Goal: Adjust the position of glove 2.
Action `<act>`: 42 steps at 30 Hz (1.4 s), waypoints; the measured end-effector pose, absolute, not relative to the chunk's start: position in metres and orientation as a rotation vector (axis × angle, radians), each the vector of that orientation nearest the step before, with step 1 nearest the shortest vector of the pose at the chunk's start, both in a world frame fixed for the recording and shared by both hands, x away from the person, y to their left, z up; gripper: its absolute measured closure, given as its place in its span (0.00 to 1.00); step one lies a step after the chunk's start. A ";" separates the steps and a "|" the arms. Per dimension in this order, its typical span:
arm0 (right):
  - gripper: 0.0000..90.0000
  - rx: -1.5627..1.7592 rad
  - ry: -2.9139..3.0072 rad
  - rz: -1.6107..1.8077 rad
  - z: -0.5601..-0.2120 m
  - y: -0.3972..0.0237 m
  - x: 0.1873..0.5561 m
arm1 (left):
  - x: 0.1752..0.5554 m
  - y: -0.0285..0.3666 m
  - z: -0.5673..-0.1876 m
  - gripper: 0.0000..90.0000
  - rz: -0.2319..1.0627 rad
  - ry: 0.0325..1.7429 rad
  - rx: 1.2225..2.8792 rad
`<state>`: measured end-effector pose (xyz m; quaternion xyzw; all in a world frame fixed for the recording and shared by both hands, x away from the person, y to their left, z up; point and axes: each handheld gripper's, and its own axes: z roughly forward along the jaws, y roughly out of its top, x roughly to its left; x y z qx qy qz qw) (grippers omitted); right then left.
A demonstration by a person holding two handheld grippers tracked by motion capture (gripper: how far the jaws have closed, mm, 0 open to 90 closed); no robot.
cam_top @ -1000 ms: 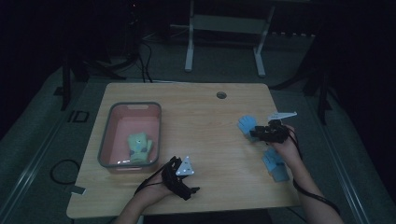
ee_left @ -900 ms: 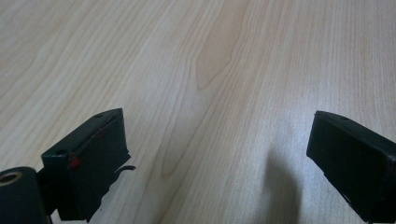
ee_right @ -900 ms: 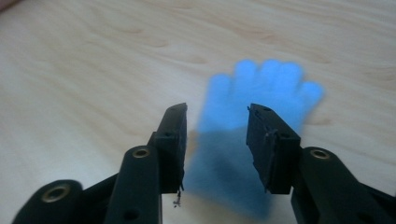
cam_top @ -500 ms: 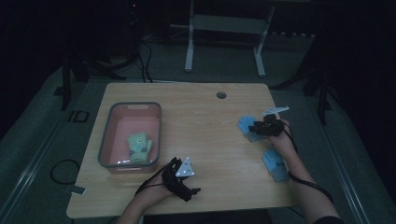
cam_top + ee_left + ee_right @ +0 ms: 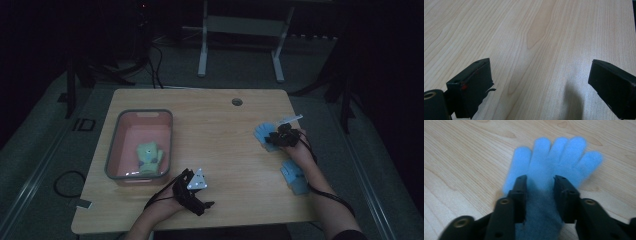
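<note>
A blue glove lies flat on the wooden table, fingers pointing away from my right gripper. The gripper's jaws stand down on the glove's palm, one on each side of a strip of its fabric. They have just been closing in on that strip, and a gap still shows between them. From above, this glove is at the table's right side under the right gripper. My left gripper rests near the front edge. Its jaws are wide apart over bare wood.
A second blue glove lies beside the right forearm, nearer the front. A grey-rimmed pink bin at the left holds a green glove. A small round hole marks the table's far side.
My right gripper has shifted slightly left and lower onto the far blue glove. The left hand and gripper stay where they were.
</note>
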<state>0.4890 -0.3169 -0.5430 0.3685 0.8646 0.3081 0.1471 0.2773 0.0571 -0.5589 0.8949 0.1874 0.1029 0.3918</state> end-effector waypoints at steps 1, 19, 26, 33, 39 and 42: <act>0.77 1.058 2.491 0.881 -0.543 -0.316 0.489 | 0.277 0.057 -0.559 0.06 0.262 0.476 2.272; 0.97 1.186 2.414 0.980 -0.490 -0.295 0.459 | 0.276 0.057 -0.560 0.06 0.280 0.477 2.281; 0.97 1.149 2.376 1.037 -0.464 -0.273 0.427 | 0.276 0.057 -0.560 0.06 0.289 0.469 2.287; 0.97 1.145 2.356 1.096 -0.455 -0.249 0.389 | 0.276 0.056 -0.560 0.06 0.295 0.465 2.292; 0.97 1.217 2.328 1.128 -0.462 -0.233 0.367 | 0.276 0.057 -0.560 0.06 0.297 0.470 2.283; 0.97 1.285 2.306 1.165 -0.471 -0.222 0.353 | 0.276 0.056 -0.560 0.06 0.298 0.471 2.283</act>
